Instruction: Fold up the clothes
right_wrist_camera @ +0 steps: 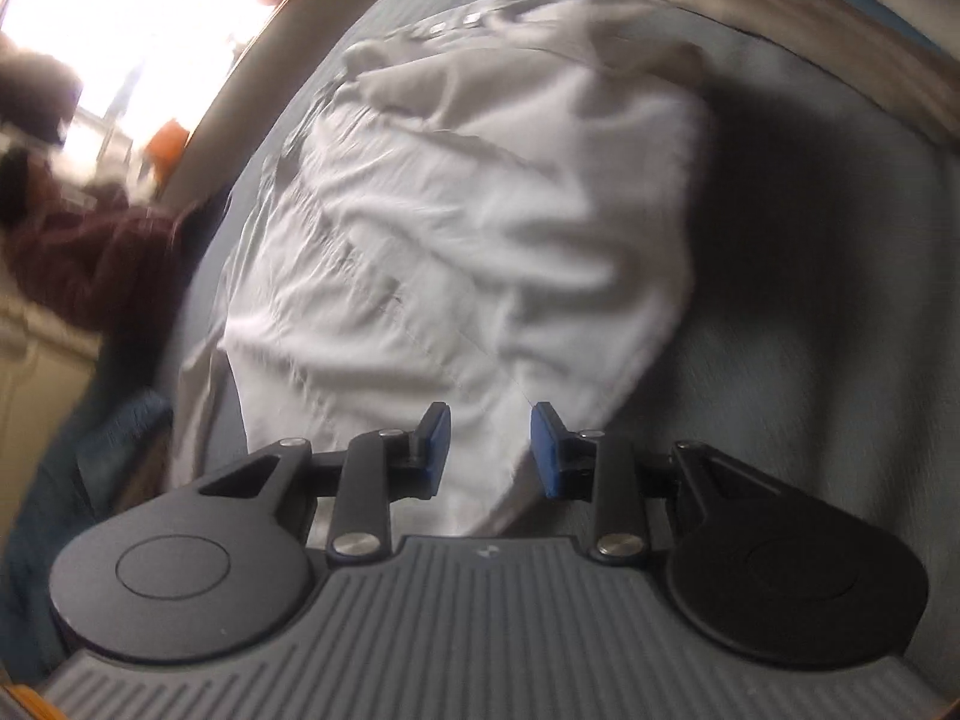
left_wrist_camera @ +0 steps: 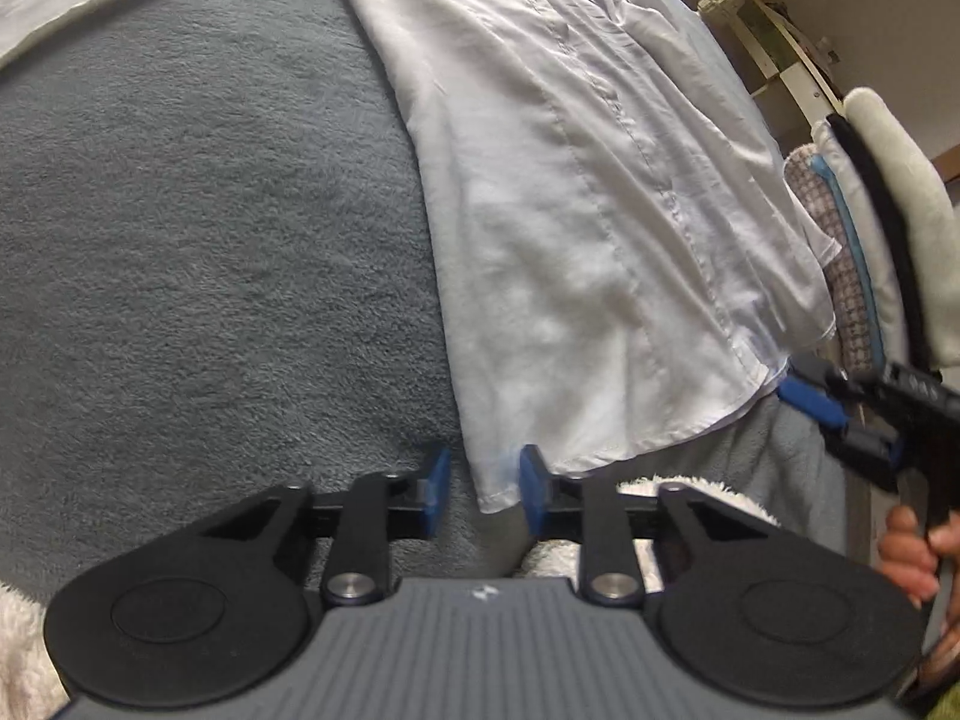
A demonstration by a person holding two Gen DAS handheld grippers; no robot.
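On grey fleece blanket (left_wrist_camera: 210, 240): white button-up shirt (left_wrist_camera: 600, 240), spread lengthwise, creased.
Left gripper (left_wrist_camera: 483, 489) fingers parted, hem corner between pads, not clamped. Right gripper (right_wrist_camera: 489, 450) fingers parted over other hem edge; view blurred.

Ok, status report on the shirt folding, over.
Left hand-held gripper open at the hem corner of the white shirt. Right hand-held gripper open over its other hem corner. Shirt spread, wrinkled, on the grey blanket. Nothing in the way.
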